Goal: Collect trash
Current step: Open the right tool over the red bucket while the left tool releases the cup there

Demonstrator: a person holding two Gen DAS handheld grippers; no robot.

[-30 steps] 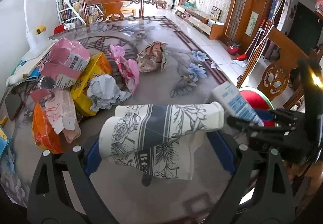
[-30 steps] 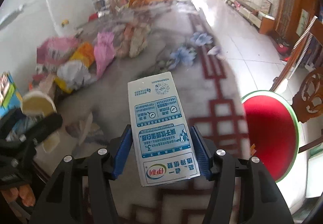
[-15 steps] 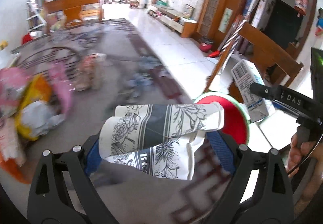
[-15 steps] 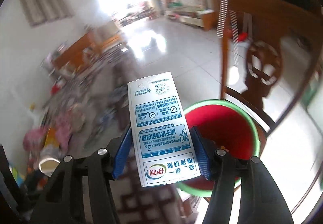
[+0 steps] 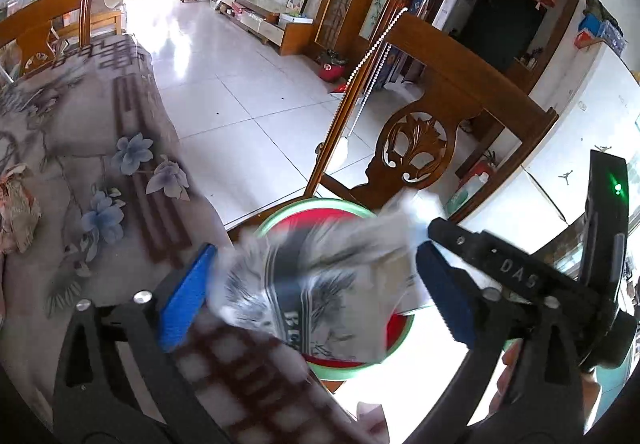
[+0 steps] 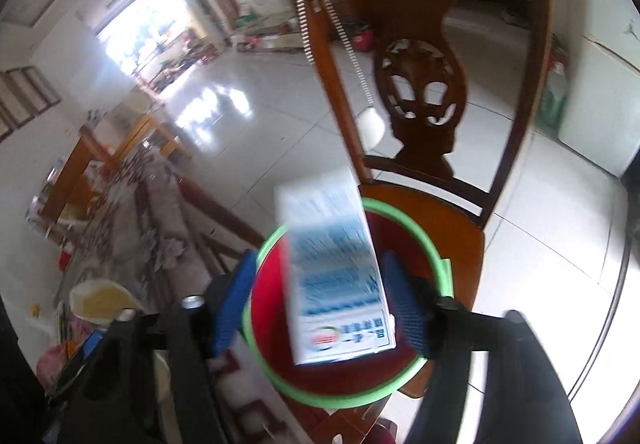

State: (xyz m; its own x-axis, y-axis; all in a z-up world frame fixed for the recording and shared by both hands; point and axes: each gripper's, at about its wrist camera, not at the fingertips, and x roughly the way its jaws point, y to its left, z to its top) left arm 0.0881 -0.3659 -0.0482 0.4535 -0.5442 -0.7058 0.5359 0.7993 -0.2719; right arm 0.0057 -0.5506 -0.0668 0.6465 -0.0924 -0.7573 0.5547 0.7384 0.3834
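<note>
A red bin with a green rim (image 5: pixel 288 209) stands on a wooden chair seat beside the table. My left gripper (image 5: pixel 314 294) hangs over it, jaws opening, and the flower-printed paper cups (image 5: pixel 320 280) between the blue pads are blurred and slipping free. One of the right gripper's fingers (image 5: pixel 500 268) reaches in from the right. In the right wrist view, my right gripper (image 6: pixel 320 302) is also above the bin's rim (image 6: pixel 340 400), jaws opening. The blue-and-white milk carton (image 6: pixel 336 272) sits loose between them, with a gap at the left pad. The cups' yellowish mouth (image 6: pixel 96 300) shows at lower left.
The carved wooden chair back (image 5: pixel 416 151) rises just behind the bin. The table with its flowered cloth (image 5: pixel 80 163) lies to the left, a crumpled wrapper (image 5: pixel 16 203) on it. White tiled floor (image 5: pixel 224 83) stretches beyond. A hand (image 5: pixel 508 384) grips the right tool.
Both grippers swung away from the trash pile on the table to above the red bin. Their jaws have widened, and the carton and cups now blur loose between the pads.
</note>
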